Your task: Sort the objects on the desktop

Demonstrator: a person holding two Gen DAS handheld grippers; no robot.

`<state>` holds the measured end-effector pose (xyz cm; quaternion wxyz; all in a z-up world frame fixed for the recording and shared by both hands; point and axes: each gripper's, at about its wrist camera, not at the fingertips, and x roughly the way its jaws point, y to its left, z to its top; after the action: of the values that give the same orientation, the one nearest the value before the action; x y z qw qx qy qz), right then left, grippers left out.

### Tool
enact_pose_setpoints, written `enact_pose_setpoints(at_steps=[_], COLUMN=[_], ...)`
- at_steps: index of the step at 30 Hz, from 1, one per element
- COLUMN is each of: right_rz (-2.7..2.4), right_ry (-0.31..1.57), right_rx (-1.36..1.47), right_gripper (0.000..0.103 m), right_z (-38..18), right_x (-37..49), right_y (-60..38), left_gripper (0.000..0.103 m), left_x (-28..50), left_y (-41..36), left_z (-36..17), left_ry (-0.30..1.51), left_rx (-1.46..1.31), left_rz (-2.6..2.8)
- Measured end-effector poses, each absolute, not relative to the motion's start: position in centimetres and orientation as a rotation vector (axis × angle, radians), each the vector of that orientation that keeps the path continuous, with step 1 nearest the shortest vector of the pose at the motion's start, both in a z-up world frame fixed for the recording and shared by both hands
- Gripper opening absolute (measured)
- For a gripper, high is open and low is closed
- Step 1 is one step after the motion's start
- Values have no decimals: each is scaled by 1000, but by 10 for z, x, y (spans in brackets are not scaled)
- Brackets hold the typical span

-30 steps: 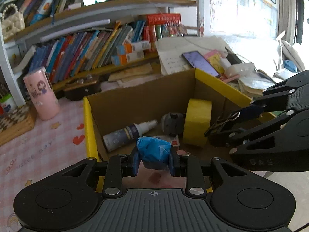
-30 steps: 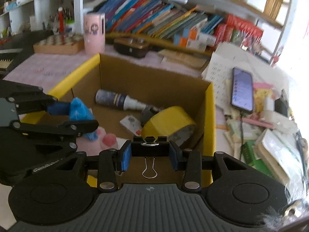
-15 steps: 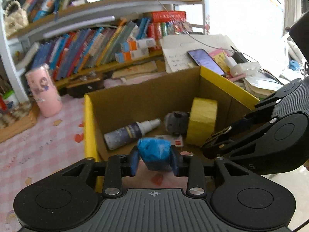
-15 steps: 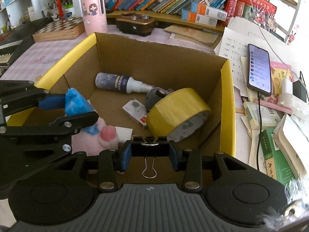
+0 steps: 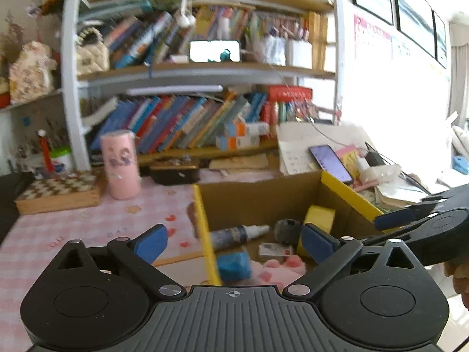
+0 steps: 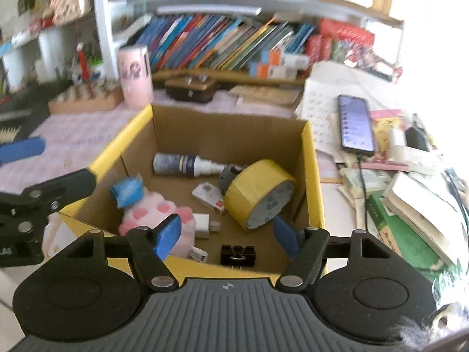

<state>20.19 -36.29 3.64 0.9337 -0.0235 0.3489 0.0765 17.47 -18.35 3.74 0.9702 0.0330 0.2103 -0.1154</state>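
Two handheld grippers hover over an open cardboard box (image 6: pixel 310 158) with yellow-taped rims as a desk-sorting job proceeds. The left gripper (image 5: pixel 234 242) has its fingers spread wide and opening, nothing between them; the blue wad (image 6: pixel 127 190) lies in the box on a pink plush (image 6: pixel 158 217). The right gripper (image 6: pixel 225 234) has its fingers partway apart and opening, and the black binder clip (image 6: pixel 238 255) sits on the box floor between and beyond them, free of the pads. Also in the box: a spray bottle (image 6: pixel 187 165), a yellow tape roll (image 6: pixel 258 193), a small card box (image 6: pixel 209 195) and a white plug (image 6: pixel 202 225). Risks from here look modest: the wad rests loosely on the plush and could roll off it, and the two grippers stand close enough over the box that a careless swing might knock them together or catch the rim. The phone (image 6: pixel 354 123) on loose papers beside the box could be nudged. Motion blur softens the bookshelf (image 5: pixel 187 123) and pink tumbler (image 5: pixel 120 164); a grey object behind the tape is too hidden to identify, and the near tabletop is cut off by the gripper bodies.
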Motion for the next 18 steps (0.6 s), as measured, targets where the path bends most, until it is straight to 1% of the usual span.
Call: enact_pose_setpoints(at_steps=[4,8,18], right_rz=[98,61,-14], right_ry=[610,549,504], right_rx=[9,39,74], right_gripper=[74,77,88], right_z=[47,52,40], right_x=[170,144,73], right_y=[-350,-332,-282], left_gripper=[101,103,103], left_x=[153,127,65], left_y=[-161,-131,-85], left_z=[47,50,32], left_ry=[394,371,428], left_rx=[57,29,36], left_rz=[-146,-72,53])
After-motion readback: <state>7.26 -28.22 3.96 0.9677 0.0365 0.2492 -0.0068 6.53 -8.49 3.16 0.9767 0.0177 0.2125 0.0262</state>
